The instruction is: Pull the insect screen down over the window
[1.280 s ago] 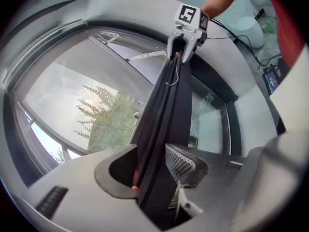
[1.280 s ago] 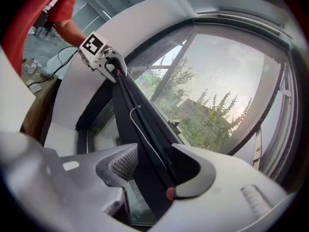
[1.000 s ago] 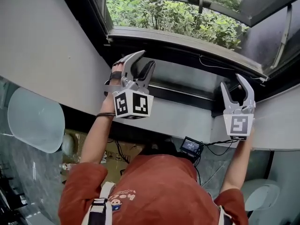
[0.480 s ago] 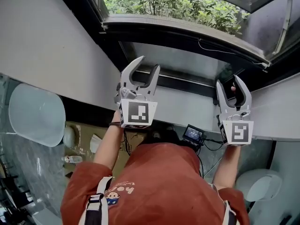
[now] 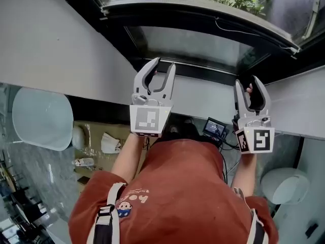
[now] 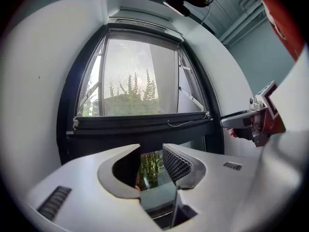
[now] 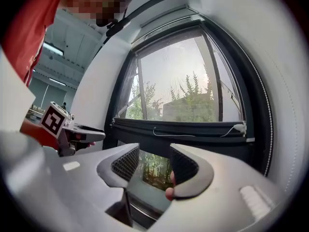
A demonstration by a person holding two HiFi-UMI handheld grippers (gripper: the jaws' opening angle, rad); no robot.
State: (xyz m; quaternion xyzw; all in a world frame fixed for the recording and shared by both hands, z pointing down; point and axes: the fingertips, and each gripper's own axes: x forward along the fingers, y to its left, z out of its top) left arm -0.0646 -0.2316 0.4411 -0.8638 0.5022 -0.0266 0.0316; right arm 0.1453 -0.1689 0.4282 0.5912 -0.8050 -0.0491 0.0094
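Observation:
The insect screen hangs as grey mesh over the upper window. Its dark bottom bar carries a thin white cord. Clear glass with green foliage shows below the bar. My left gripper and right gripper point level at the window, side by side, short of the bar and lower than it. Both are open. Their jaws have just been closing a little, with nothing between them. Each gripper shows in the other's view: the right, the left.
White wall frames the dark window recess on both sides. An opened sash stands at the far right. Below me are a small screen device with cables, white round seats and cardboard boxes on the floor.
Both grippers have rolled more upright and come down and back from the screen bar. Their jaws stand slightly narrower. The window has slid up in the head view.

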